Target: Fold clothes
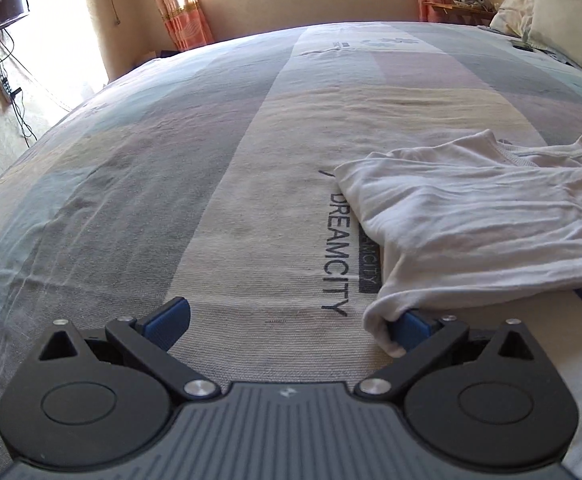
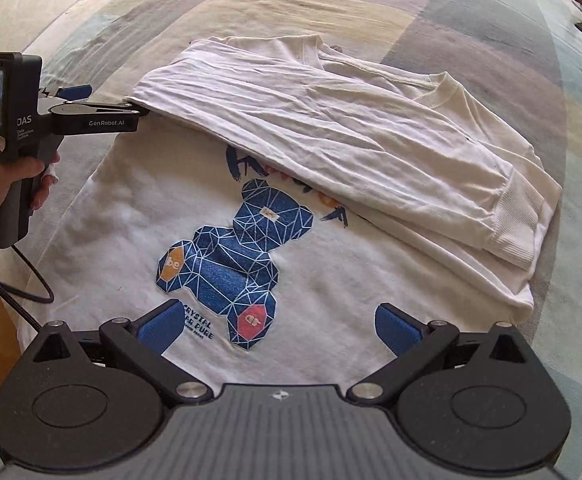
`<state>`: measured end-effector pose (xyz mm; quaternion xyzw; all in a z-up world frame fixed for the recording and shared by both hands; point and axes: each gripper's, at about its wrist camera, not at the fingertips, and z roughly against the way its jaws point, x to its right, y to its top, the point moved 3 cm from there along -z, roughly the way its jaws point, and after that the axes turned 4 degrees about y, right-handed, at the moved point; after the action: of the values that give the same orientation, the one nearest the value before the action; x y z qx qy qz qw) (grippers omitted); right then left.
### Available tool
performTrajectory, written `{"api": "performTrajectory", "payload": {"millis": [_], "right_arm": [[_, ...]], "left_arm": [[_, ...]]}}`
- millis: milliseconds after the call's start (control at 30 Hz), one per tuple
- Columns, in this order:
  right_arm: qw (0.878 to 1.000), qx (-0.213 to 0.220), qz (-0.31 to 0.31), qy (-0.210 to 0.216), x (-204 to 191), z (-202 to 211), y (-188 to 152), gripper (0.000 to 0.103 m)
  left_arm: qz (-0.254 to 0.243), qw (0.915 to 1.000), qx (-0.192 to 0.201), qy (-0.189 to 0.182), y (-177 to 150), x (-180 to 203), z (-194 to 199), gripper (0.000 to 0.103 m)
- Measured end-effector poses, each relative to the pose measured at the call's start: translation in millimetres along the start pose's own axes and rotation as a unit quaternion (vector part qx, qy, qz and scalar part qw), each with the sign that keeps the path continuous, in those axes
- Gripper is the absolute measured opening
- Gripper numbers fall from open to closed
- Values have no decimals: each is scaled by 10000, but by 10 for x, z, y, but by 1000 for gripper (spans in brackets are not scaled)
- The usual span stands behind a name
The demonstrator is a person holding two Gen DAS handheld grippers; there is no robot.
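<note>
Left: the left black two-finger gripper with blue pads (image 1: pixel 291 322) stands with jaws spread wide and clamps nothing, though a corner of the white cotton sweatshirt with a blue geometric bear print (image 2: pixel 227 264) drapes over its right-hand pad (image 1: pixel 411 330). If the gripper draws back, that snagged fabric may drag and undo the sleeve already folded across the chest. Centre: the sweatshirt lies on the bed, print up. Right: the right black two-finger gripper (image 2: pixel 281 326) hovers over the hem, jaws wide apart, empty; closing too shallowly may pinch one layer only. Surface: a soft, faintly wrinkled pastel-checked bedsheet (image 1: pixel 195 184). Room: orange curtains (image 1: pixel 179 4) beneath a window, cream pillows (image 1: pixel 563 12) far right.
</note>
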<state>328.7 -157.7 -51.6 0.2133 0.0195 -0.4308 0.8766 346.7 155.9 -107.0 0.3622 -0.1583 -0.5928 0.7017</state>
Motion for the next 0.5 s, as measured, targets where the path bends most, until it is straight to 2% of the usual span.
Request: {"api": "performTrajectory", "payload": {"millis": [133,333,433,500], "right_arm": [[9999,-18,109,22,-121,-60,59,103],[9999,-47,90,2,-225,-114,104,103],[10000,2,62,-4,-244,-123,133,103],[10000,13,4,-5,-250,-157,147,103]], "left_arm": [[124,9991,-31,-395,-32,-105,-19,103],[585,9974,-245,-332,-37,-232,214,101],[1252,9881,45,-889,193,-326,345,101],[1709,9709,141,-1672,370,-262,350,101]]}}
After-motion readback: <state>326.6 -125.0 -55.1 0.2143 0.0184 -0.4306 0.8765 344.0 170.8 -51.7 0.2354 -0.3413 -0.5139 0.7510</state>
